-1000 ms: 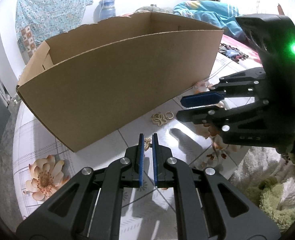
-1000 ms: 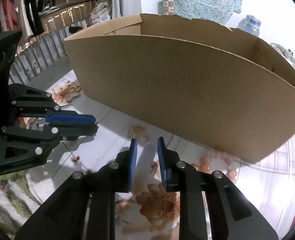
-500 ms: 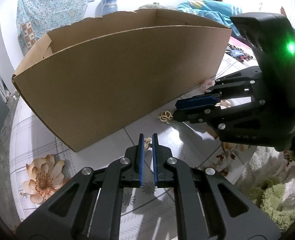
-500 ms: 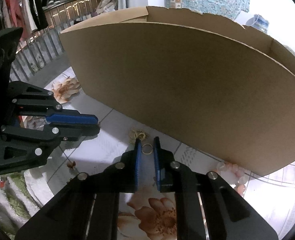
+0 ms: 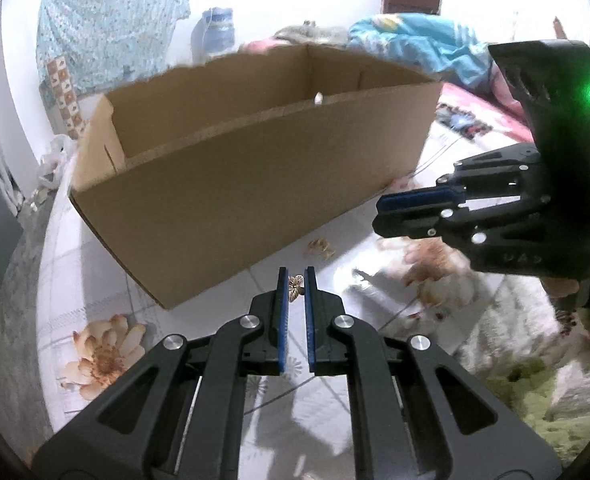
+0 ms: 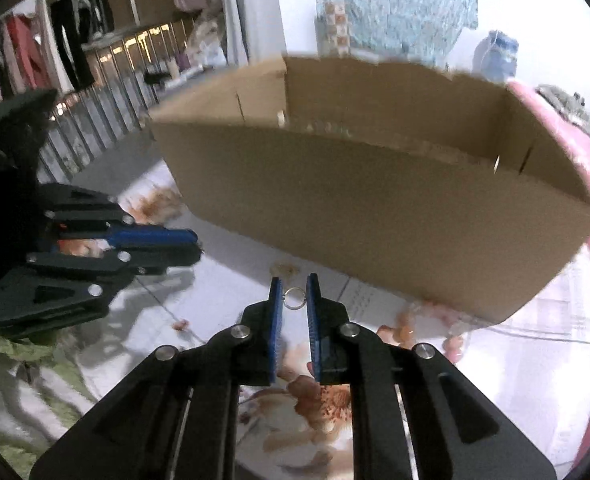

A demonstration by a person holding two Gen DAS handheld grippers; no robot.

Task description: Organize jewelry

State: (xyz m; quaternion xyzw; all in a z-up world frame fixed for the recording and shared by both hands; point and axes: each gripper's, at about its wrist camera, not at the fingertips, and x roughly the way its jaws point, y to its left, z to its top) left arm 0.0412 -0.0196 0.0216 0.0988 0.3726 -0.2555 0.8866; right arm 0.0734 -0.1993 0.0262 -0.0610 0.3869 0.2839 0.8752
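My left gripper [image 5: 295, 280] is shut on a small gold butterfly earring [image 5: 295, 283], held above the floral tablecloth. My right gripper [image 6: 294, 298] is shut on a thin silver ring [image 6: 293, 298] pinched between its blue pads. A small heap of gold jewelry [image 5: 320, 246] lies on the cloth just in front of the cardboard box [image 5: 255, 168]; the same gold heap [image 6: 283, 269] shows in the right wrist view below the box [image 6: 375, 208]. The box is open at the top. Each gripper appears in the other's view, the right one [image 5: 379, 216] and the left one [image 6: 193, 246].
The table carries a white cloth with peach flowers [image 5: 103, 356]. A green and white fluffy cloth [image 5: 535, 392] lies at the near right. Bedding [image 5: 415, 52] and a blue jar [image 5: 215, 28] sit behind the box; a clothes rack [image 6: 55, 56] stands far left.
The right gripper closed on the silver ring from beside the gold heap and lifted it off the cloth. Both views now look higher over the box rim. The left gripper kept the butterfly earring.
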